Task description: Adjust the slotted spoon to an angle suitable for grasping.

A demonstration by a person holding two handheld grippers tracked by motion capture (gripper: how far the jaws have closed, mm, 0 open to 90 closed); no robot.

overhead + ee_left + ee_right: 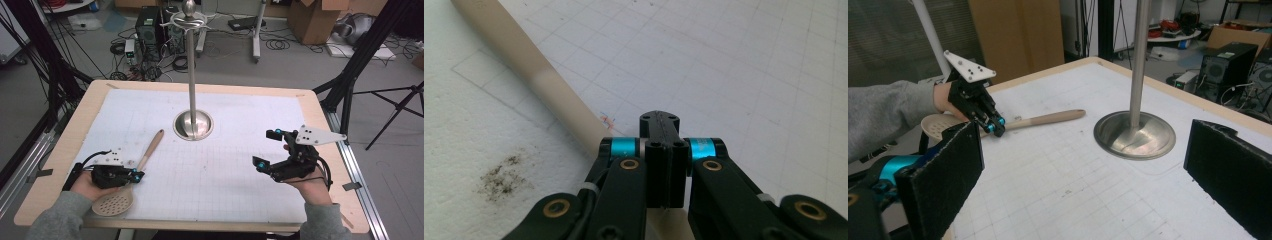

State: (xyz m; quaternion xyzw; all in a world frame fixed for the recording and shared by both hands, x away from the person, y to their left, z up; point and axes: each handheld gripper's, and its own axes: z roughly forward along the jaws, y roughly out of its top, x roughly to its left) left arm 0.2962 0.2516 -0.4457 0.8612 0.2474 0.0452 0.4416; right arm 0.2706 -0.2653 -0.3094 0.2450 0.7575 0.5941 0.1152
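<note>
Down low at the front, the left gripper (134, 176) has its jaws pressed together, right over the handle of the slotted spoon (148, 152), which lies flat on the table (240, 90). Its round holed end sits just behind those jaws. Off to the side, the right gripper (267, 149) holds its jaws spread wide, pinching nothing, facing the metal stand (192, 125).

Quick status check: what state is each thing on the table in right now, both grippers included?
Slotted spoon: lying flat on the mat, handle toward the stand.
Left gripper: jaws shut, above the spoon's handle; whether it grips it I cannot tell.
Right gripper: jaws wide open, nothing between them.
Stand: upright, nothing hanging on its hooks.
</note>
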